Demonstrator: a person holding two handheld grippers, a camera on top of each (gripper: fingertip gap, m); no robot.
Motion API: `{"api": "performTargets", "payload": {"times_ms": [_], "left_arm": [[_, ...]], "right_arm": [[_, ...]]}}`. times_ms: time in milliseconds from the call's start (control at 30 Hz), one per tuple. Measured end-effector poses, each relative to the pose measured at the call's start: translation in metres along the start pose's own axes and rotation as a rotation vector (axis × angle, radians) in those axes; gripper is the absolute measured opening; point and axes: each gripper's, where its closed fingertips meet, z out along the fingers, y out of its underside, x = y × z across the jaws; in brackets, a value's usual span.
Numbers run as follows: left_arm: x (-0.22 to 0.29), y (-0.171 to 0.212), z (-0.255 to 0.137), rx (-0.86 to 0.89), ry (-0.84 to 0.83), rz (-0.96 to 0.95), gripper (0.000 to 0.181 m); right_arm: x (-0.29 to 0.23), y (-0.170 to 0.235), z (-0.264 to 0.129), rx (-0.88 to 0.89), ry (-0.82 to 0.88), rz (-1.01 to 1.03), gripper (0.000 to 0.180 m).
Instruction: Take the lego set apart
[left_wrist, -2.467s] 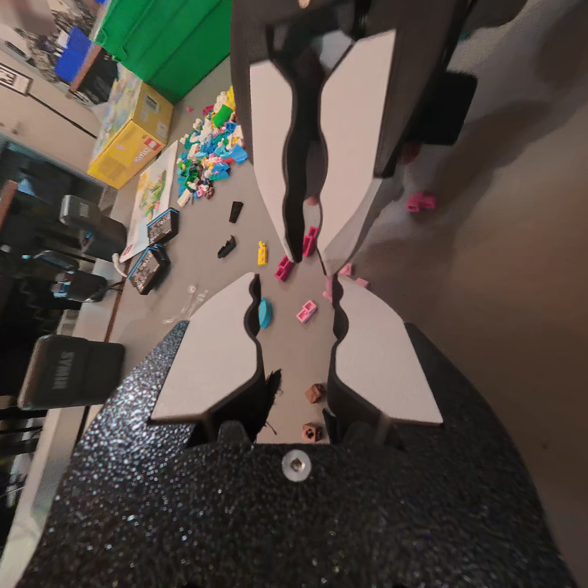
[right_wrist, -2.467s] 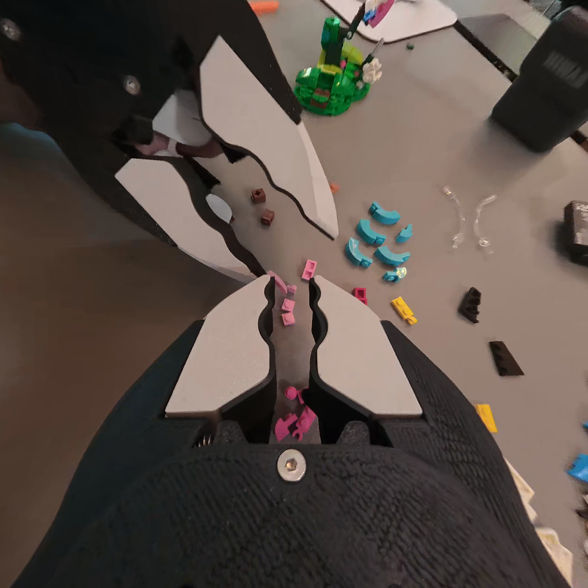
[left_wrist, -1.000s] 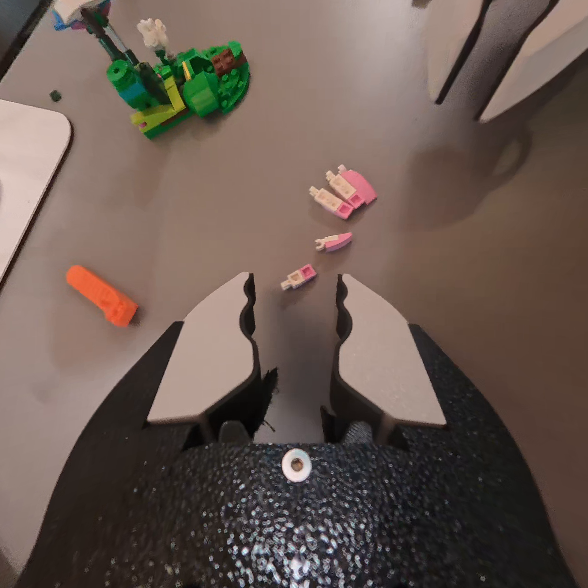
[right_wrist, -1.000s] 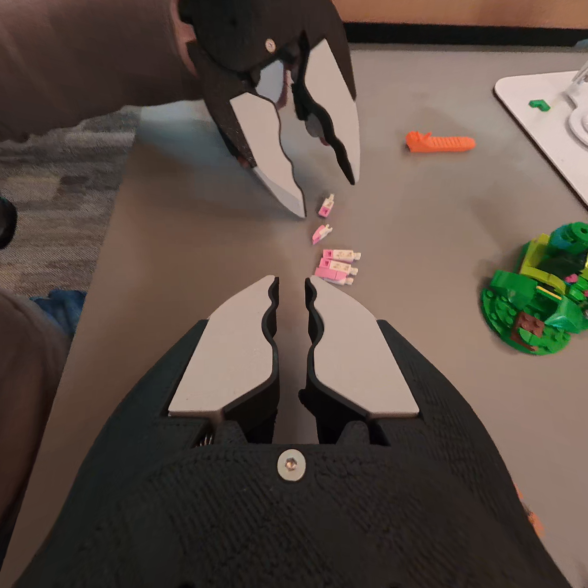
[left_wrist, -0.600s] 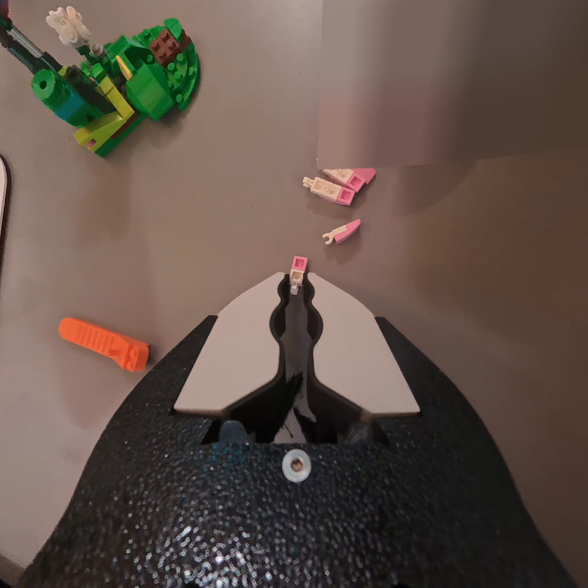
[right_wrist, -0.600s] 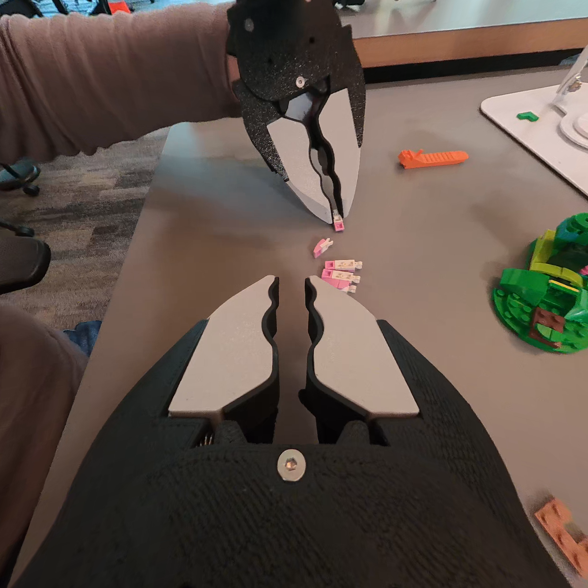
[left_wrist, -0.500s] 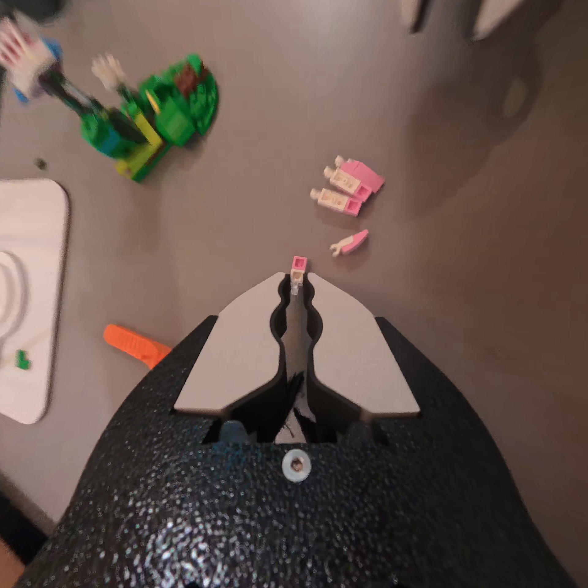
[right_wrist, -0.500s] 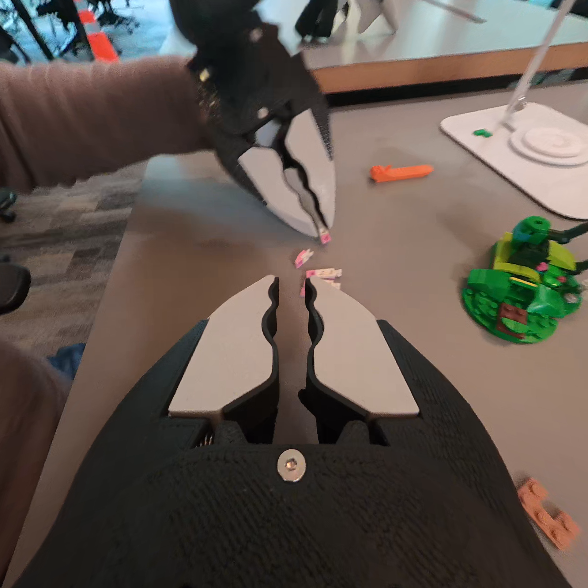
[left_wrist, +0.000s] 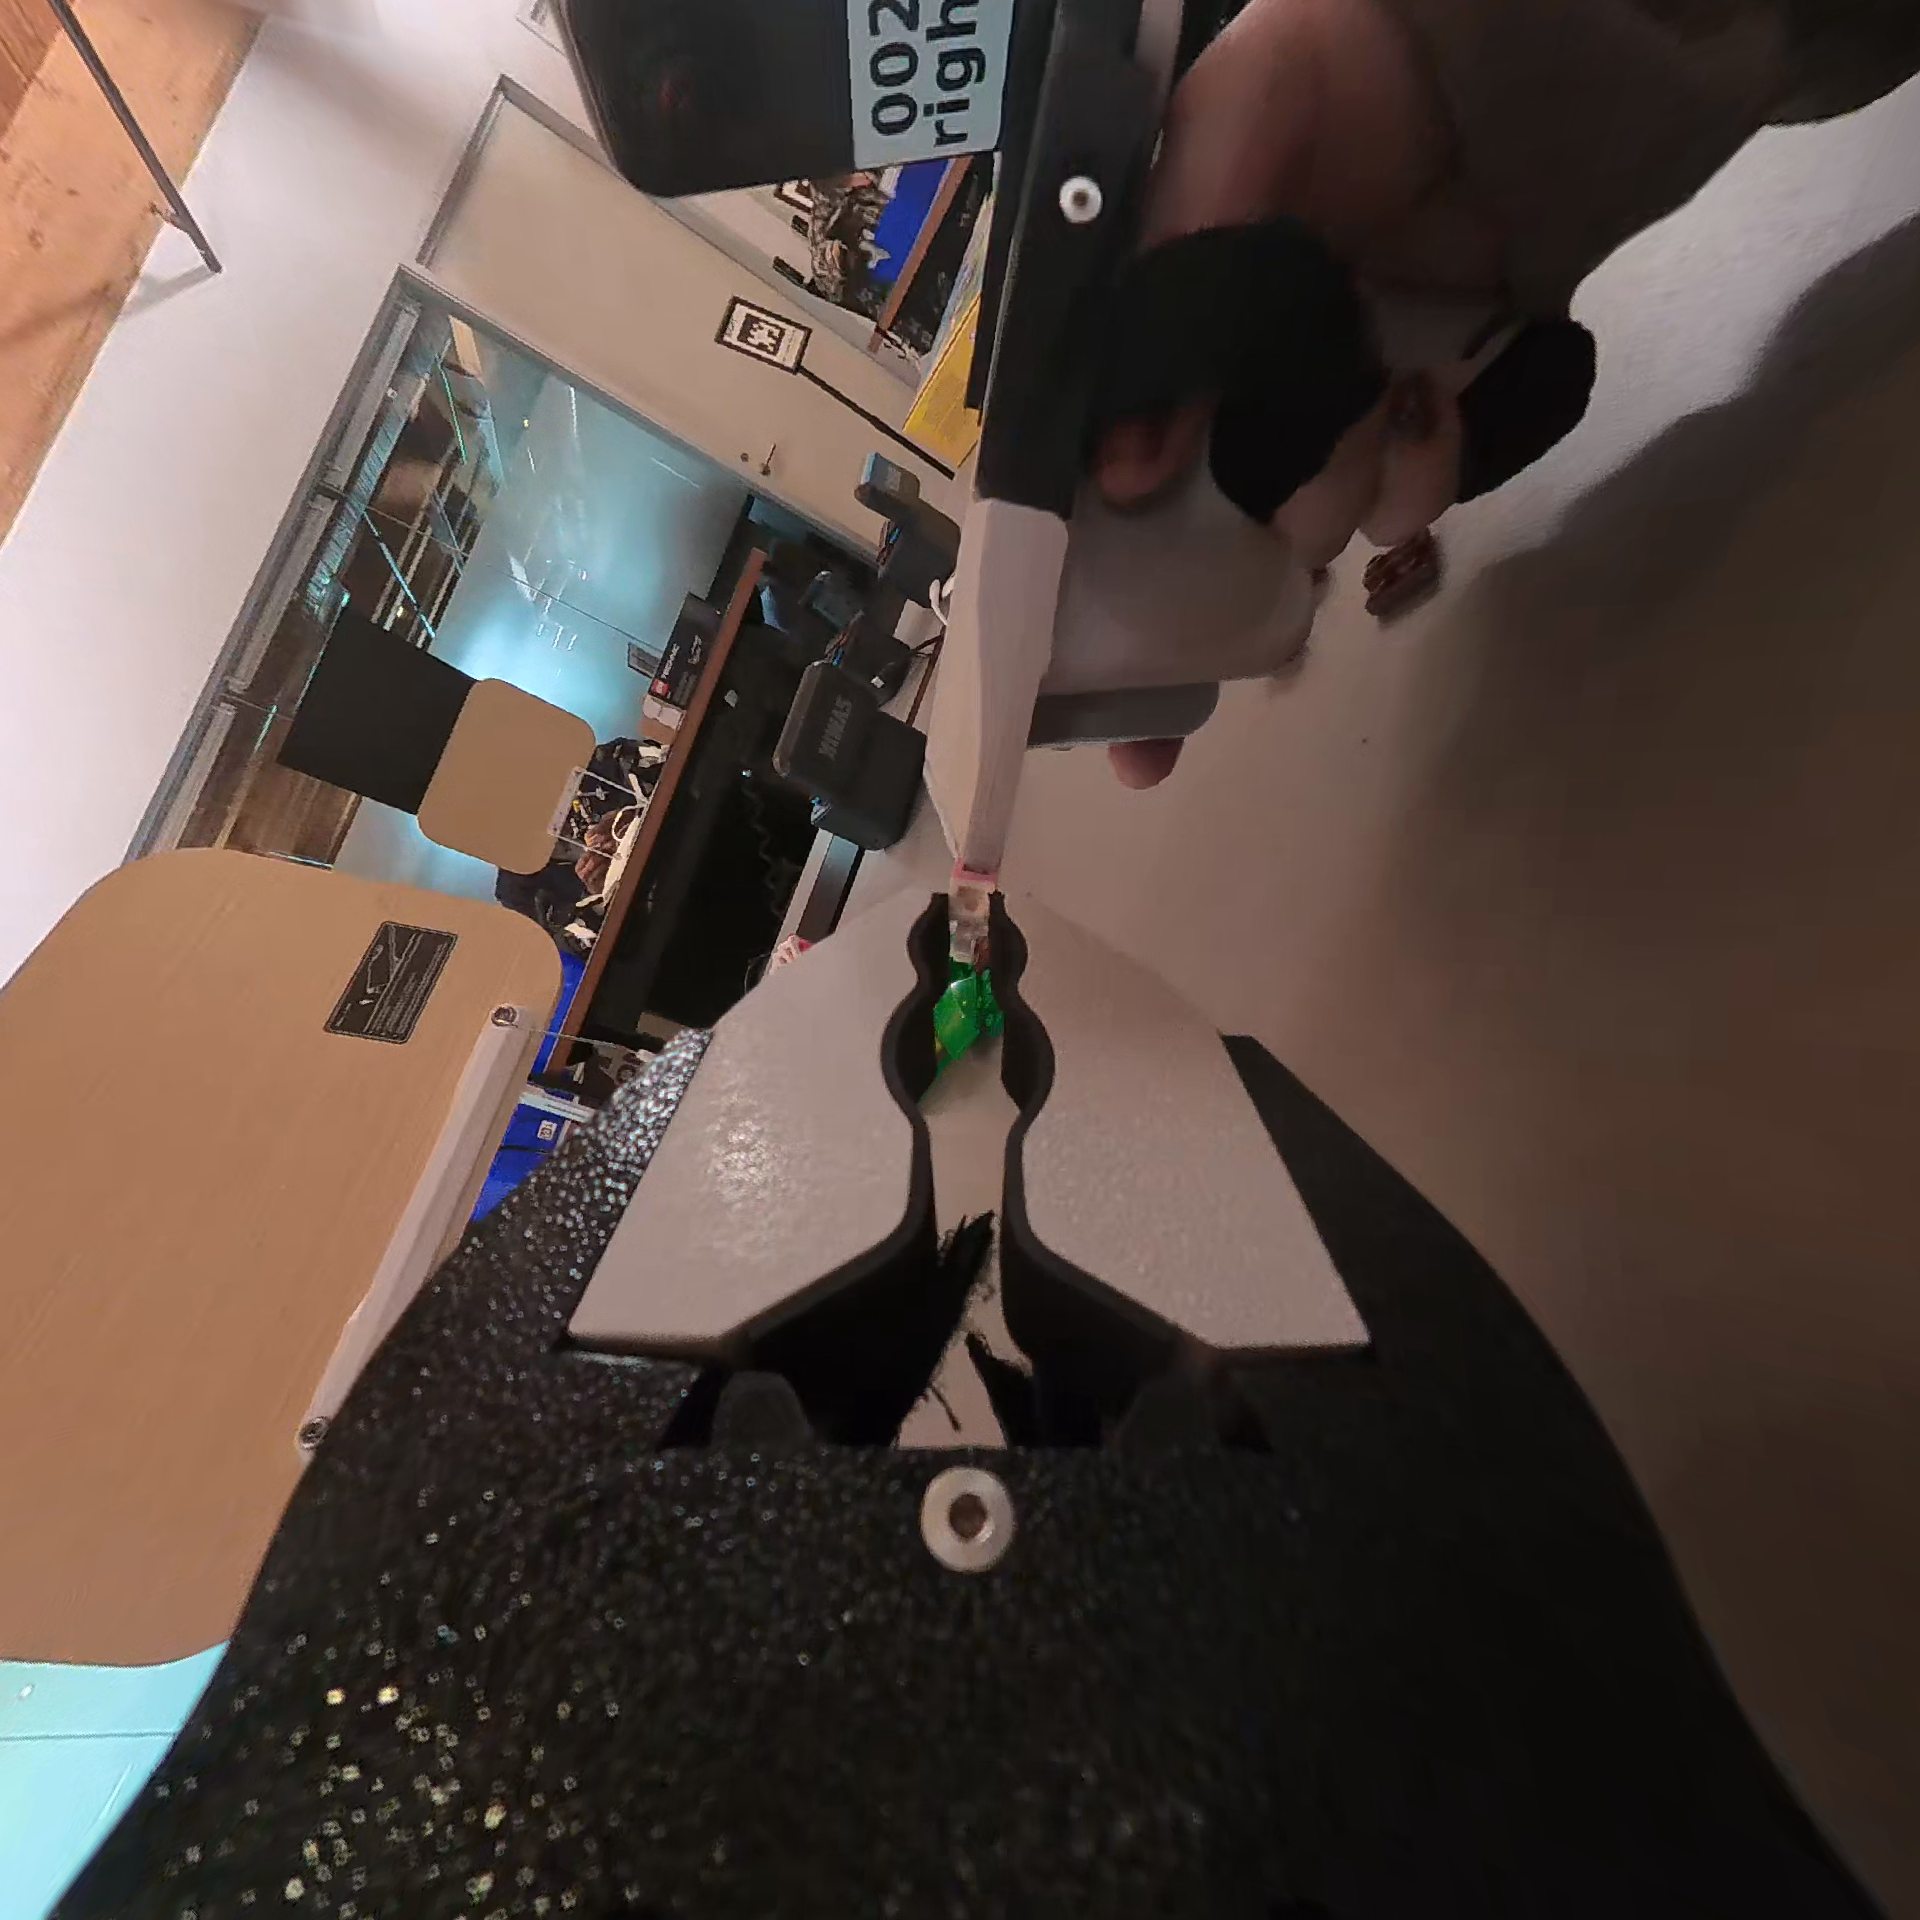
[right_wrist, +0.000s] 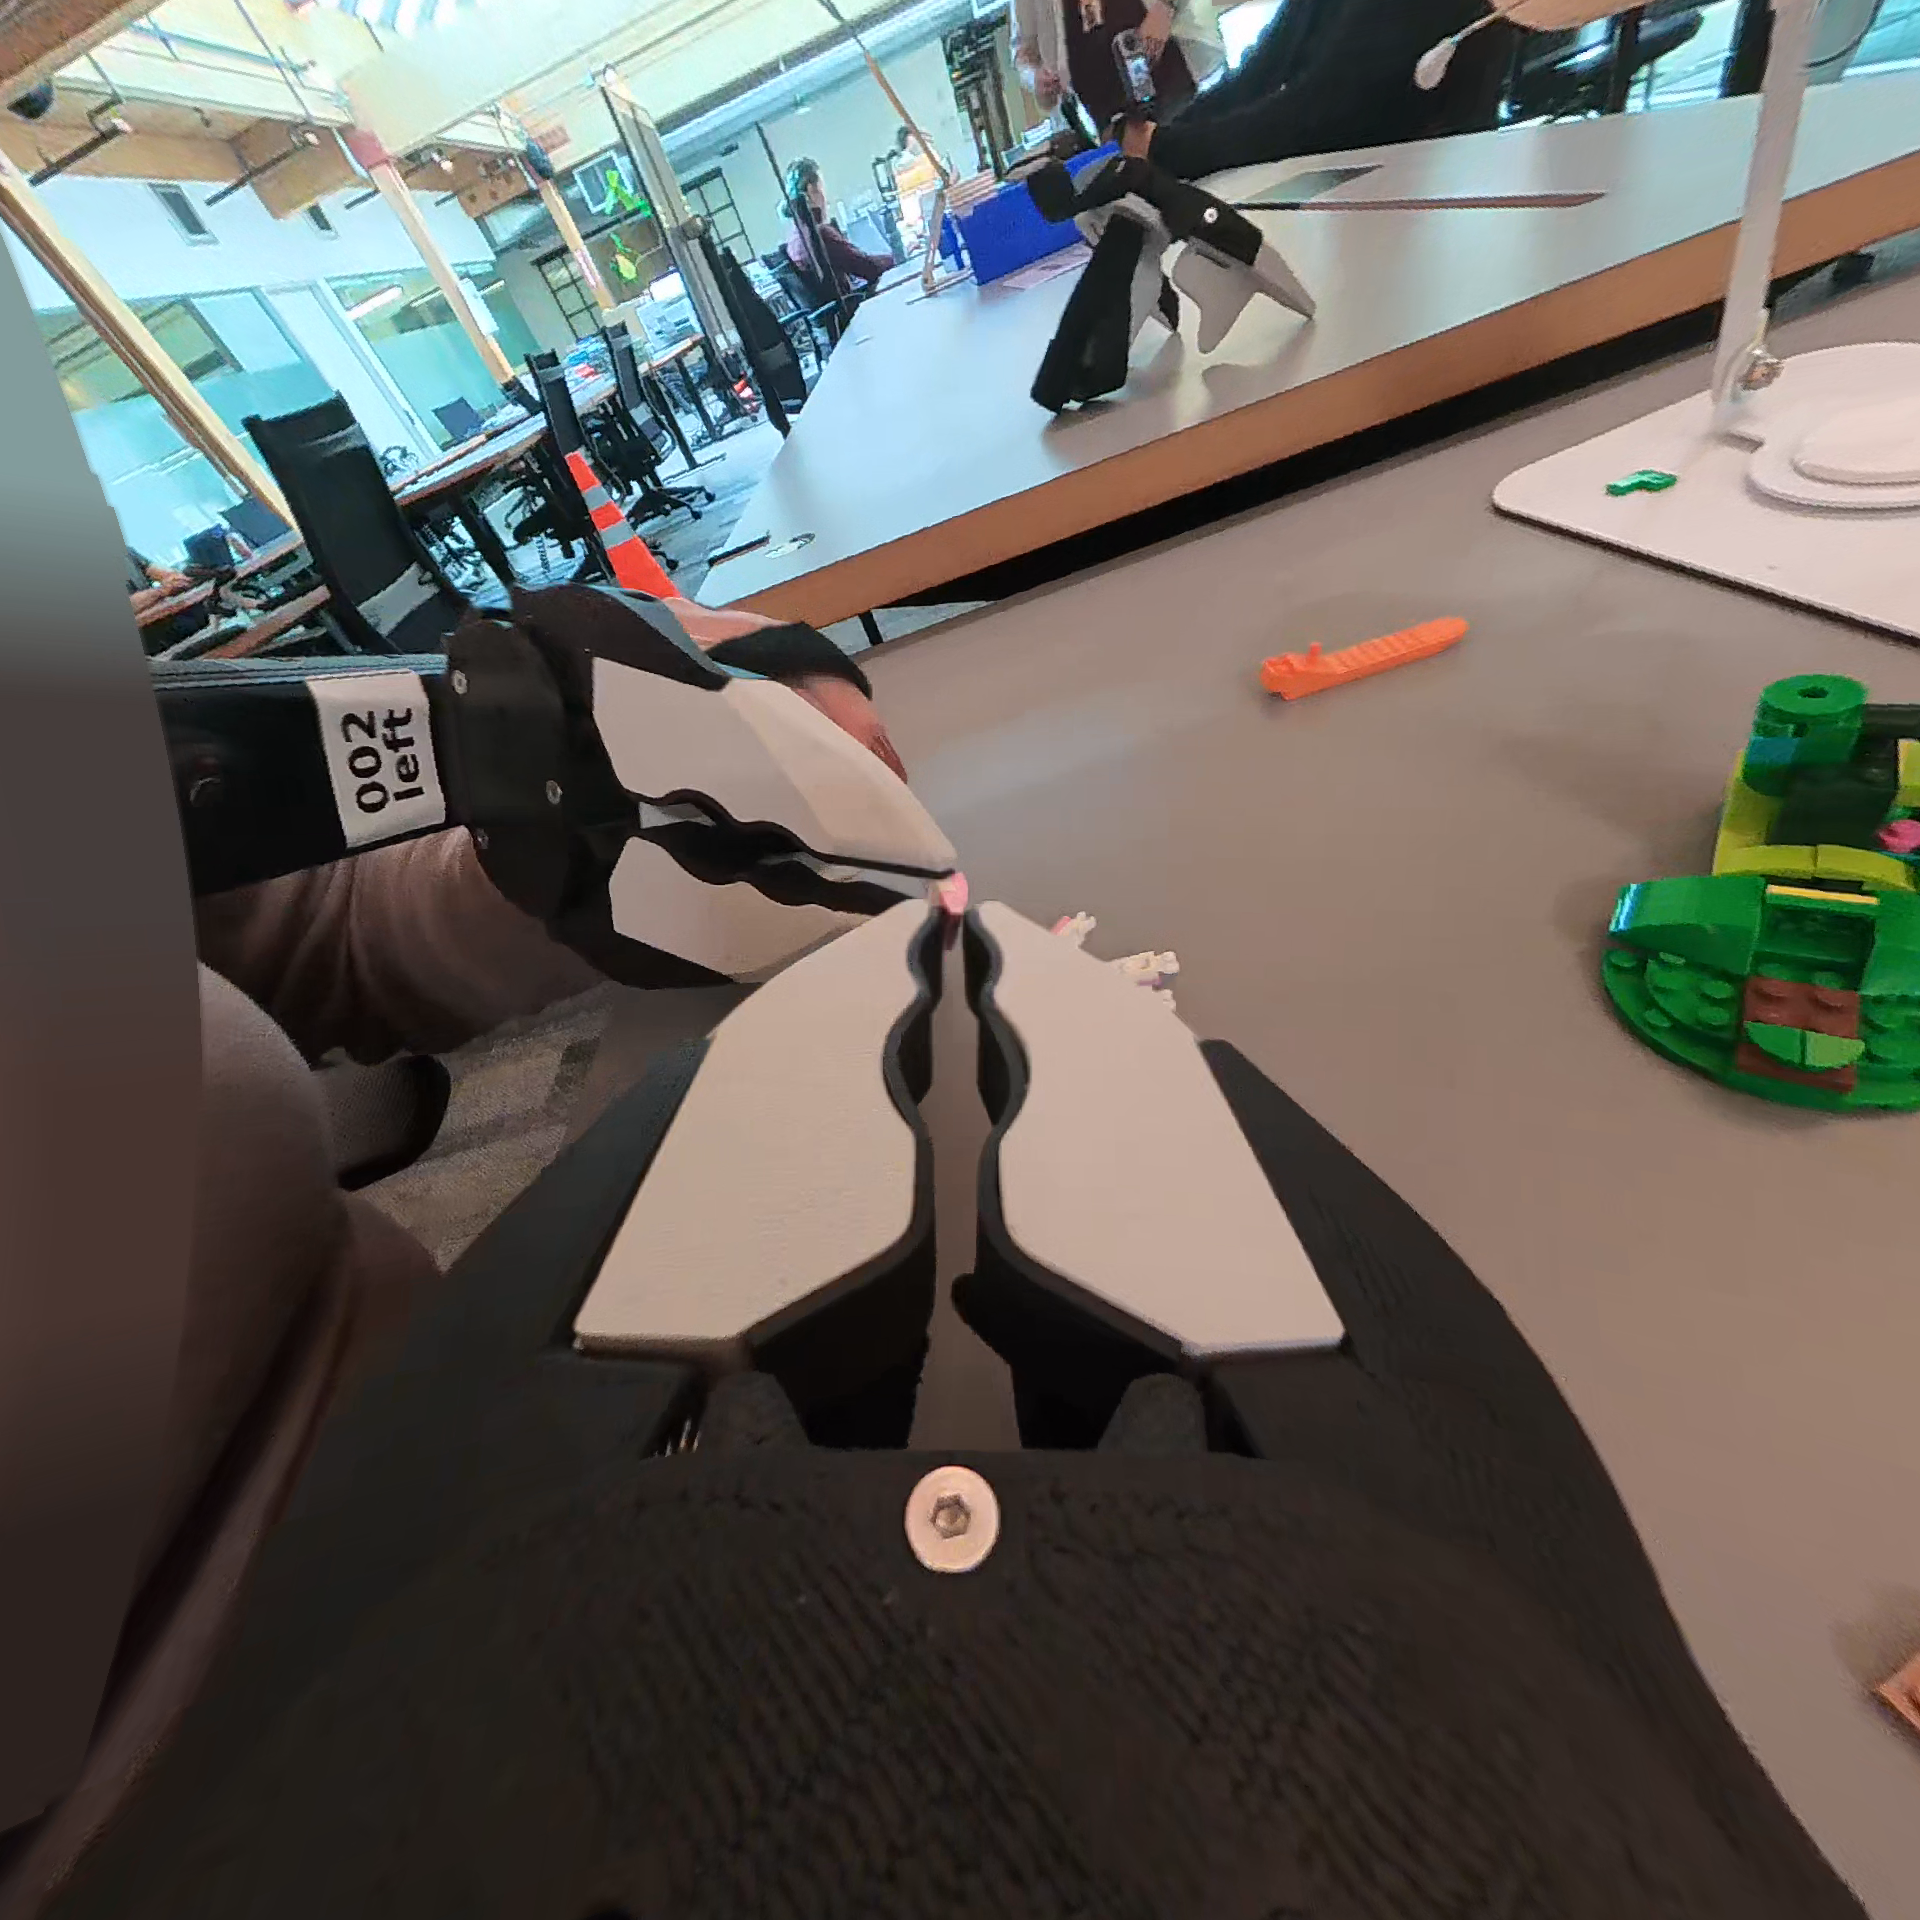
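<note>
A small pink-and-white lego piece (left_wrist: 967, 923) is held in the air between both grippers. My left gripper (left_wrist: 966, 906) is shut on its white end. My right gripper (right_wrist: 948, 923) is shut on its pink end (right_wrist: 953, 894). The two grippers meet tip to tip: the right one (left_wrist: 980, 854) comes down from above in the left wrist view, and the left one (right_wrist: 935, 879) comes in from the left in the right wrist view. The green lego set (right_wrist: 1787, 987) stands on the grey table (right_wrist: 1351, 935) to the right, and also shows through my left jaws (left_wrist: 961, 1023).
Loose pink-and-white pieces (right_wrist: 1138, 961) lie on the table just past my right fingertips. An orange brick separator (right_wrist: 1361, 655) lies farther back. A white stand base (right_wrist: 1683, 530) sits at the far right. A brown piece (right_wrist: 1899, 1683) lies near the right edge.
The left gripper shut on the pink-and-white piece, lifted it off the table and turned. The right gripper came up to it and closed on the piece's pink end.
</note>
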Motion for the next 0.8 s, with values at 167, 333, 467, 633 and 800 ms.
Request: {"api": "performTargets", "payload": {"times_ms": [167, 333, 467, 633, 800], "left_arm": [[-0.002, -0.005, -0.002, 0.047, -0.006, -0.07, 0.007], [-0.001, -0.008, -0.005, 0.082, -0.011, -0.114, 0.007], [-0.004, -0.011, -0.006, 0.122, -0.018, -0.323, 0.009], [-0.002, -0.006, -0.005, 0.11, 0.099, -0.633, 0.016], [0.007, -0.007, -0.007, 0.076, 0.214, -0.719, 0.006]], "right_arm": [[-0.005, -0.003, 0.0, 0.021, -0.03, 0.011, 0.002], [-0.009, -0.002, -0.001, 0.018, -0.076, 0.05, 0.001], [-0.011, -0.005, -0.003, 0.027, -0.073, -0.016, 0.001], [-0.011, -0.005, -0.004, 0.019, -0.035, -0.139, 0.001], [-0.013, -0.002, -0.004, 0.005, -0.042, -0.179, 0.001]]}}
